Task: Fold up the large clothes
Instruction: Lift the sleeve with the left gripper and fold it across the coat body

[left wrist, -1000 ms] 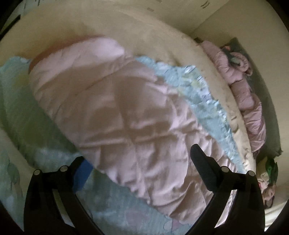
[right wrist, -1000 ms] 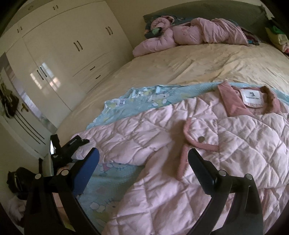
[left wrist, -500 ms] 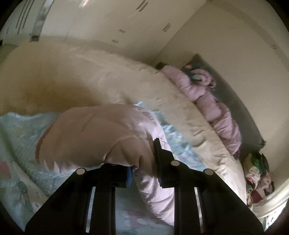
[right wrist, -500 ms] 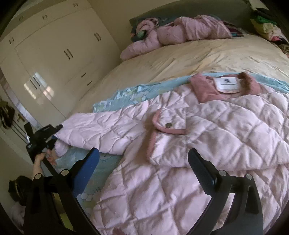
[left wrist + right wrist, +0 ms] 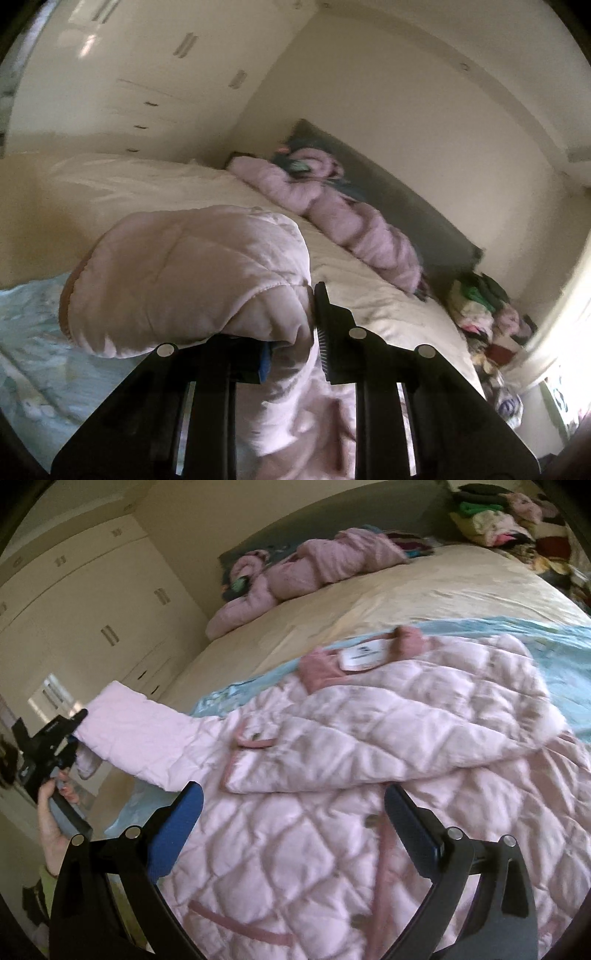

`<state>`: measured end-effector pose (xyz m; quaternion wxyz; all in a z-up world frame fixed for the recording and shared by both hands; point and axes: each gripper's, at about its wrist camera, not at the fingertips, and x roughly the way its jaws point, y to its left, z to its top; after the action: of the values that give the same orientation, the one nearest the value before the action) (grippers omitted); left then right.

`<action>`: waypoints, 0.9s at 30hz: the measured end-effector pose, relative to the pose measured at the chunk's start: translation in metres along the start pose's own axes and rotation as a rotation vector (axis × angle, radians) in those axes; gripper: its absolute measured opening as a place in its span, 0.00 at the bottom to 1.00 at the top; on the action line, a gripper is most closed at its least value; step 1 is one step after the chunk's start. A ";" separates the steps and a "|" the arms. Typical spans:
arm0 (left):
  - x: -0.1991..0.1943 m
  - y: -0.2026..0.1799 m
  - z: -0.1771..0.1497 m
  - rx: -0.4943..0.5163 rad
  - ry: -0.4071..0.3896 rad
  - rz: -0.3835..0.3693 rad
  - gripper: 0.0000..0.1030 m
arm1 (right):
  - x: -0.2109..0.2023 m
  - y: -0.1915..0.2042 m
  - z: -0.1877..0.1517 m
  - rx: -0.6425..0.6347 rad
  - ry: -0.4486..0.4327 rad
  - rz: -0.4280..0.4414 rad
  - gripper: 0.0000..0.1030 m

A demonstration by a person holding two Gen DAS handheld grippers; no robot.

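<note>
Your left gripper (image 5: 291, 332) is clamped tight on the cuff end of the sleeve (image 5: 136, 734) of the pink quilted coat (image 5: 369, 775), holding it lifted off the bed (image 5: 424, 587) past its near left edge, sleeve stretched out from the body. Your right gripper (image 5: 295, 819) hangs over the coat's front with jaws spread wide, nothing between them. Coat lies face up on a light blue blanket (image 5: 561, 653) at the near end of the bed, collar toward the headboard; another pink garment (image 5: 306, 568) lies bunched at the far edge, clothes pile (image 5: 495, 513) at the far right corner.
</note>
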<state>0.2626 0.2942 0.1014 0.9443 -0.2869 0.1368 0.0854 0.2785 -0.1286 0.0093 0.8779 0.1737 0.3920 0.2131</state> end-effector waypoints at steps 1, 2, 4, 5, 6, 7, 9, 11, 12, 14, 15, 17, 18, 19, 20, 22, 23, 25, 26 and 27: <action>0.001 -0.010 -0.004 0.017 0.007 -0.025 0.12 | -0.004 -0.006 -0.001 0.012 0.000 -0.008 0.95; 0.000 -0.016 -0.007 0.030 0.010 -0.038 0.12 | -0.007 -0.012 -0.003 0.022 0.004 -0.022 0.95; 0.000 -0.033 -0.014 0.062 0.013 -0.075 0.12 | -0.011 -0.020 -0.006 0.028 0.009 -0.040 0.95; 0.000 -0.038 -0.016 0.074 0.019 -0.093 0.12 | -0.013 -0.024 -0.008 0.030 0.010 -0.048 0.95; 0.001 -0.046 -0.020 0.089 0.025 -0.118 0.12 | -0.015 -0.028 -0.009 0.031 0.011 -0.057 0.95; 0.002 -0.053 -0.024 0.105 0.030 -0.137 0.12 | -0.018 -0.033 -0.010 0.032 0.010 -0.066 0.95; 0.008 -0.063 -0.030 0.127 0.045 -0.167 0.12 | -0.022 -0.041 -0.011 0.040 0.008 -0.088 0.95; 0.012 -0.078 -0.041 0.159 0.069 -0.204 0.12 | -0.027 -0.051 -0.012 0.058 0.002 -0.100 0.95; 0.015 -0.087 -0.049 0.186 0.084 -0.221 0.12 | -0.029 -0.055 -0.012 0.066 -0.001 -0.107 0.95; 0.020 -0.102 -0.063 0.237 0.113 -0.246 0.12 | -0.035 -0.063 -0.011 0.086 -0.016 -0.129 0.95; 0.023 -0.110 -0.072 0.266 0.127 -0.259 0.12 | -0.036 -0.066 -0.010 0.093 -0.019 -0.134 0.95; 0.030 -0.125 -0.087 0.318 0.158 -0.284 0.12 | -0.041 -0.074 -0.010 0.114 -0.028 -0.149 0.95; 0.033 -0.133 -0.097 0.350 0.176 -0.298 0.12 | -0.044 -0.076 -0.010 0.119 -0.032 -0.156 0.95; 0.035 -0.139 -0.103 0.373 0.189 -0.307 0.12 | -0.046 -0.079 -0.010 0.123 -0.038 -0.165 0.95; 0.039 -0.147 -0.113 0.405 0.208 -0.318 0.12 | -0.049 -0.082 -0.010 0.130 -0.041 -0.170 0.95; 0.047 -0.160 -0.135 0.472 0.251 -0.336 0.12 | -0.052 -0.090 -0.009 0.147 -0.048 -0.179 0.95; 0.049 -0.164 -0.142 0.494 0.268 -0.343 0.12 | -0.054 -0.092 -0.008 0.152 -0.051 -0.182 0.95; 0.055 -0.173 -0.163 0.555 0.322 -0.360 0.12 | -0.059 -0.099 -0.008 0.166 -0.059 -0.191 0.95; 0.059 -0.178 -0.171 0.574 0.346 -0.369 0.12 | -0.061 -0.103 -0.008 0.176 -0.063 -0.194 0.95; 0.062 -0.180 -0.179 0.588 0.368 -0.380 0.12 | -0.063 -0.107 -0.007 0.187 -0.067 -0.201 0.95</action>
<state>0.3270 0.0505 0.0332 0.9448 -0.0352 0.2670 -0.1866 0.2605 -0.2508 -0.0076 0.8874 0.2216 0.3961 0.0806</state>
